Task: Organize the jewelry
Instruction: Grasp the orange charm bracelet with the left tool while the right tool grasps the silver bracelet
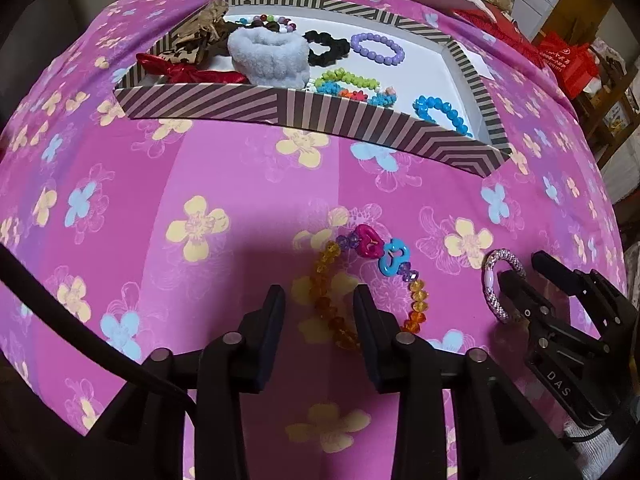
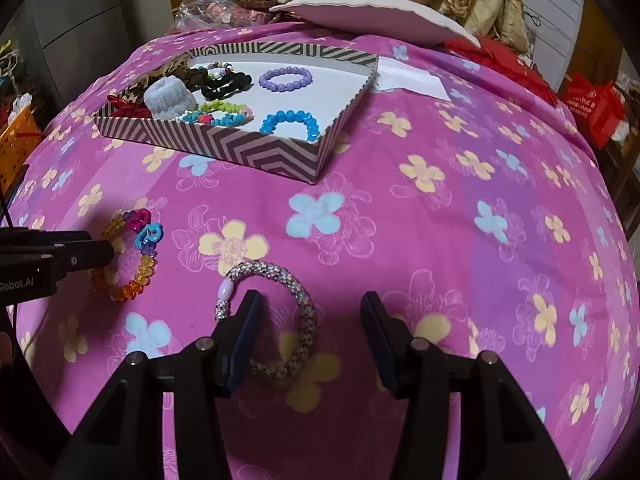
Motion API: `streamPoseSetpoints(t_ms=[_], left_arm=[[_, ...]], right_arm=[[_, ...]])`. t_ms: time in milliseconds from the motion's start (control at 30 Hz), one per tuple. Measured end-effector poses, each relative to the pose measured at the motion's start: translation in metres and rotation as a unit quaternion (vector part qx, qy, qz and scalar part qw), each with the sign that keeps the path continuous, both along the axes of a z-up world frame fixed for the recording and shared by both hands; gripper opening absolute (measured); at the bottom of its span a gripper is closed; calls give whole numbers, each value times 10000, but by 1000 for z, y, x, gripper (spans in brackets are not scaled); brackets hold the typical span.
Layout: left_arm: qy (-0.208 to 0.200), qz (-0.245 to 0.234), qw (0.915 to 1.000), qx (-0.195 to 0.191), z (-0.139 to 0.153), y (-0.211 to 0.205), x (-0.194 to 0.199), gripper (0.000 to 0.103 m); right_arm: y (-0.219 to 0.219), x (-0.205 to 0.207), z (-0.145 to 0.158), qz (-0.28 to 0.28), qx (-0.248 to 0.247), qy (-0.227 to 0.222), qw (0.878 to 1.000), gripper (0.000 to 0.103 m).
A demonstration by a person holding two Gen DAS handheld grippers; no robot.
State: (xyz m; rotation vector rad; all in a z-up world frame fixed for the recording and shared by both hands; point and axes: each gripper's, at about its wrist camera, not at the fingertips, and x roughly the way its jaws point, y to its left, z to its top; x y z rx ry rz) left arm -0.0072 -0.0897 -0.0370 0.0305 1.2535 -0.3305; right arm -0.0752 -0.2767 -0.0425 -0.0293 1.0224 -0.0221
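Note:
An orange bead bracelet [image 1: 332, 300] with pink and blue heart charms lies on the pink flowered cloth; it also shows in the right wrist view [image 2: 132, 256]. My left gripper [image 1: 320, 300] is open, its jaws astride the bracelet's left side. A silver beaded bangle [image 2: 276, 312] lies to the right, also in the left wrist view [image 1: 496, 284]. My right gripper [image 2: 310, 308] is open, its left finger inside the bangle's ring, its right finger outside it. The striped box [image 1: 304, 114] holds several bracelets and scrunchies.
The striped box [image 2: 224, 146] stands at the back of the cloth. A white paper plate [image 2: 376, 14], red bags [image 2: 592, 108] and folded fabric lie behind it. An orange basket [image 2: 16, 140] stands at the far left.

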Motion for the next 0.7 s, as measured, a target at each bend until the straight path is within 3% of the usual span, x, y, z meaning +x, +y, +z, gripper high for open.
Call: streamPoseSetpoints(t_ms=[67, 167, 333, 700], left_arm=[[-29, -36, 10000, 17, -1, 0, 2, 35], [-72, -142, 9999, -10, -1, 1, 2, 31], [-57, -254, 9996, -115, 4, 6, 5, 30], [-562, -461, 9972, -200, 59, 15, 19, 30]], right_arm=[[1, 0, 1, 68, -31, -24, 10000, 27], [4, 0, 1, 181, -89, -46, 9998, 12], [5, -1, 4, 236, -43, -40, 9997, 8], [16, -7, 42, 467, -76, -340, 9983, 7]])
